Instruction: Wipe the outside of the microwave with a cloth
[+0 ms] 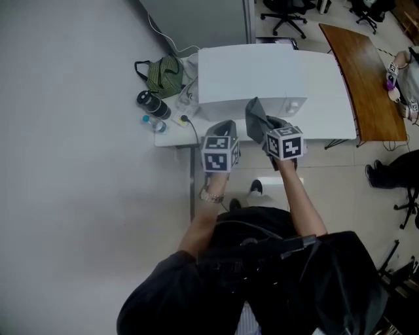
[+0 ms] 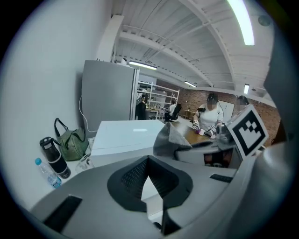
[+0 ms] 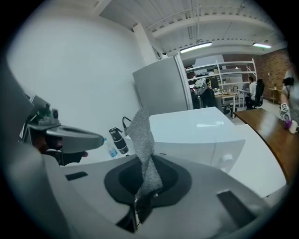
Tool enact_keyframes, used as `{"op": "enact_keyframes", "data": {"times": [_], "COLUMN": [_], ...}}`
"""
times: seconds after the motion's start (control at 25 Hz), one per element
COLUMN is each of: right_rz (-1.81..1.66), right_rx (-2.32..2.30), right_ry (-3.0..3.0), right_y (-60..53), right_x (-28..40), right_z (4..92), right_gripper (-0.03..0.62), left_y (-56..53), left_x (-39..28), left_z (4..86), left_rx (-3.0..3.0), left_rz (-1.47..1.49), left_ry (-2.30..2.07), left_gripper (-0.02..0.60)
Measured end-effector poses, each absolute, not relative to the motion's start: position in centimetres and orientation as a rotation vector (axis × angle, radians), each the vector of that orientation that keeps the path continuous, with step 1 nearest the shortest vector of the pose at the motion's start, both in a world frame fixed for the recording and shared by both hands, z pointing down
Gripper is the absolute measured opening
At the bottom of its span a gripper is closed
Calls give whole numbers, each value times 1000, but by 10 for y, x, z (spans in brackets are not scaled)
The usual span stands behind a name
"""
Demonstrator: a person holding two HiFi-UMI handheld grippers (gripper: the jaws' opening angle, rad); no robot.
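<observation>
The white microwave [image 1: 262,77] stands on a white table [image 1: 327,124], seen also in the left gripper view [image 2: 124,135] and the right gripper view [image 3: 196,130]. My right gripper [image 1: 272,125] is shut on a grey cloth [image 1: 255,112], which sticks up from its jaws [image 3: 142,140] just in front of the microwave's front face. My left gripper [image 1: 222,129] hovers beside it to the left, at the table's front edge; its pads [image 2: 135,175] meet at the tip with nothing between them. The cloth [image 2: 170,137] does not touch the microwave.
Left of the microwave sit a green bag [image 1: 162,73], a black bottle [image 1: 152,105] and a small water bottle [image 1: 155,124]. A grey cabinet [image 1: 196,18] stands behind. A brown table [image 1: 366,72] with a seated person lies to the right.
</observation>
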State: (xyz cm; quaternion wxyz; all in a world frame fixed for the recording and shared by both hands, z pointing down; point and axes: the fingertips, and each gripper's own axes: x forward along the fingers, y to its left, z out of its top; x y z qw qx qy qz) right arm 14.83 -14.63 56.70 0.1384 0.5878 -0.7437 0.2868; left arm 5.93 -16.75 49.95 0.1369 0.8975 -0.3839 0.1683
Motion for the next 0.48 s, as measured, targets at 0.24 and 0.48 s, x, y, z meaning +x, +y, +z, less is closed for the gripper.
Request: {"op": "enact_keyframes", "data": {"times": [0.24,0.48], "right_rz": [781,736], "right_rx": [1608,1610], "right_ry": [-2148,-2075], "right_y": [-117,-87], "right_x": [77,39], "right_z": [574,574], "right_gripper": [20,20], "left_y": [-150,-132], "left_x": [25,-14], "left_z": [490,496], "left_rx": [2643,2616], "left_rz": [511,488], "left_ry": [-1180,-1187], "left_gripper": [-6,-8]}}
